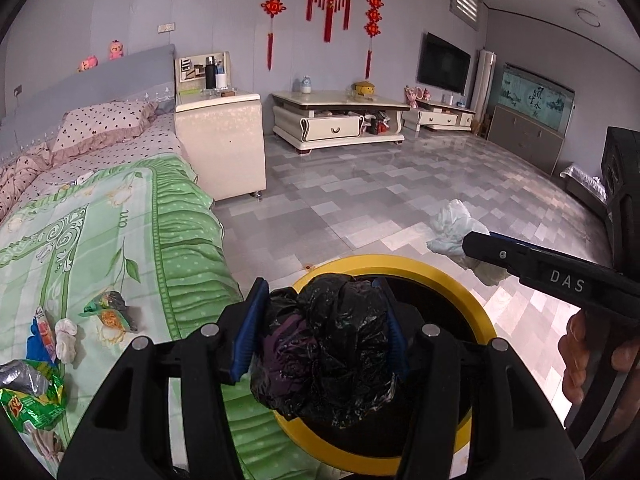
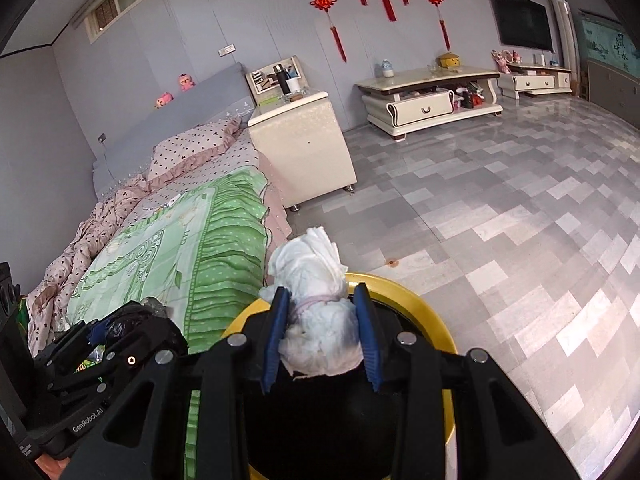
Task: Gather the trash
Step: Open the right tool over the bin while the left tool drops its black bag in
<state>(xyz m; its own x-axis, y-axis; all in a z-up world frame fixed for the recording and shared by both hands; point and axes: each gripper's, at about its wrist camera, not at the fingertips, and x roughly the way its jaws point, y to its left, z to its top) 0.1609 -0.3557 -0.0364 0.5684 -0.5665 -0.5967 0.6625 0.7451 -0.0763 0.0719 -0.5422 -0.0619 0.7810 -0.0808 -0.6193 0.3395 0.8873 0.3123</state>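
Observation:
My left gripper (image 1: pixel 324 304) is shut on a crumpled black plastic bag (image 1: pixel 328 344) and holds it over the yellow-rimmed bin (image 1: pixel 486 312) beside the bed. My right gripper (image 2: pixel 322 300) is shut on a white bundle of tissue (image 2: pixel 316 280) tied with a thin band, above the same bin (image 2: pixel 424 304). The right gripper (image 1: pixel 480 246) also shows from the side in the left wrist view, with the white bundle (image 1: pixel 452 228) in it. More trash lies on the green bedspread: a green snack wrapper (image 1: pixel 114 312), a white tissue (image 1: pixel 66 338), a red and blue packet (image 1: pixel 42 334) and a green foil bag (image 1: pixel 32 398).
The bed (image 1: pixel 100 220) with the green cover fills the left. A cream nightstand (image 1: pixel 224 144) stands past it. A low TV cabinet (image 1: pixel 340 118) and a wall TV (image 1: pixel 442 62) are at the far wall. Grey tiled floor (image 2: pixel 500 208) spreads to the right.

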